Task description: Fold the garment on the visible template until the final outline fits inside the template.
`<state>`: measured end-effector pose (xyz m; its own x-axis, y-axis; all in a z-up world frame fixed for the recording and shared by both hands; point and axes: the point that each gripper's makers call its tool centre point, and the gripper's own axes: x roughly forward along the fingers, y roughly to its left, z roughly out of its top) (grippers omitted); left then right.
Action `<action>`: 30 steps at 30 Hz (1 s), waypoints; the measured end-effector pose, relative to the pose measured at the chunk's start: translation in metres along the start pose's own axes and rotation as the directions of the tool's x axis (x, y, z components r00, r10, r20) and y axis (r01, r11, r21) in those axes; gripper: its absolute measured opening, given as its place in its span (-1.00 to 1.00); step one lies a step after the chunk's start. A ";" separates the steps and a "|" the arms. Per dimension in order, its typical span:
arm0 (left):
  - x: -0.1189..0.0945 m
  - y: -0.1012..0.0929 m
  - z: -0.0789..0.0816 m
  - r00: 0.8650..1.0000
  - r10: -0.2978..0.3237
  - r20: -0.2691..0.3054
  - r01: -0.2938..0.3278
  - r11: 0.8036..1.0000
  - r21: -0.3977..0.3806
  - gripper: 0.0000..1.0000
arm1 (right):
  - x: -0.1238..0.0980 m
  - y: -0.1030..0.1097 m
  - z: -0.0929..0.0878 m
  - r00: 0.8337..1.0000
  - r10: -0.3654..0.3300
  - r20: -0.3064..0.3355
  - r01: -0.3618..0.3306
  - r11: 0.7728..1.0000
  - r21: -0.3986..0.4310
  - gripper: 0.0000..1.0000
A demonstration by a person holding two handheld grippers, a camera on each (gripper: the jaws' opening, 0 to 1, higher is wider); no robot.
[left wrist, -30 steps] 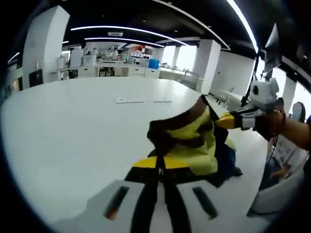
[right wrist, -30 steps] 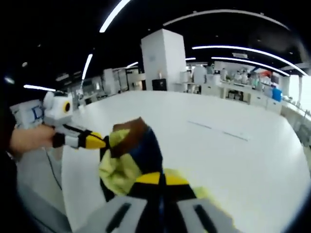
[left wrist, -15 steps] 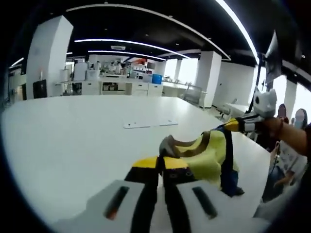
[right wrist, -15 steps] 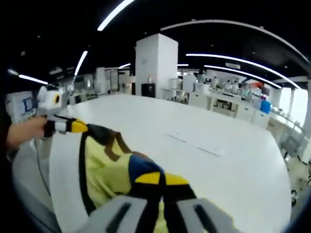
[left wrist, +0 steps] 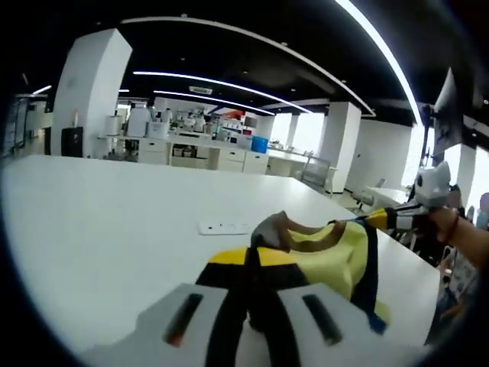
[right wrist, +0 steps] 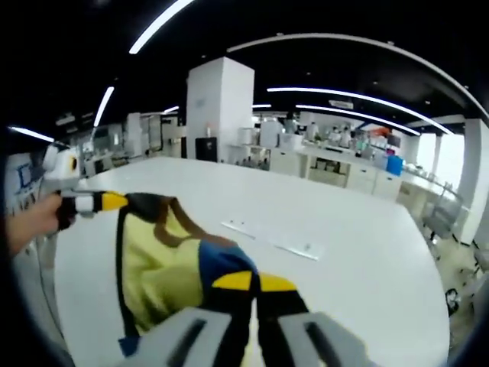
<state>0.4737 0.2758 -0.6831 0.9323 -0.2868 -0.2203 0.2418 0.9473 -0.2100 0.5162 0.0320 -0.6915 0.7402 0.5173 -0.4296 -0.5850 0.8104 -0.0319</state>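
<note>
A yellow garment with a brown collar and dark blue trim hangs stretched between my two grippers above the white table. In the left gripper view my left gripper is shut on the collar end. My right gripper comes in from the right, shut on the far edge, with a hand behind it. In the right gripper view my right gripper is shut on a blue and yellow part of the garment. There my left gripper holds the other end at the left. A pale template marking lies flat on the table beyond the garment.
The table edge runs close on the right in the left gripper view, with a person beyond it. White counters, cabinets and a broad pillar stand far behind the table. The white table top stretches wide beyond the garment.
The grippers have moved apart and the bunched garment has been pulled out wide between them. Both views have shifted, and the template marking sits closer to the garment.
</note>
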 end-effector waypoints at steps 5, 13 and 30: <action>0.033 0.014 -0.011 1.000 0.027 0.000 -0.026 0.999 -0.032 -1.00 | 0.024 -0.019 -0.005 0.999 -0.043 -0.010 0.044 0.997 0.057 -1.00; 0.072 0.034 -0.051 0.993 0.088 -0.082 -0.094 0.993 -0.076 -1.00 | 0.069 -0.042 -0.037 0.992 -0.102 -0.079 0.109 0.990 0.092 -1.00; 0.113 0.052 -0.109 0.972 0.129 -0.196 -0.146 0.986 -0.076 -1.00 | 0.125 -0.064 -0.099 0.970 -0.117 -0.213 0.158 0.970 0.183 -1.00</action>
<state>0.5627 0.2771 -0.8224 0.8850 -0.1846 -0.4275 0.0818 0.9654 -0.2476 0.6131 0.0177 -0.8319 0.7161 0.3482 -0.6050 -0.3904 0.9182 0.0663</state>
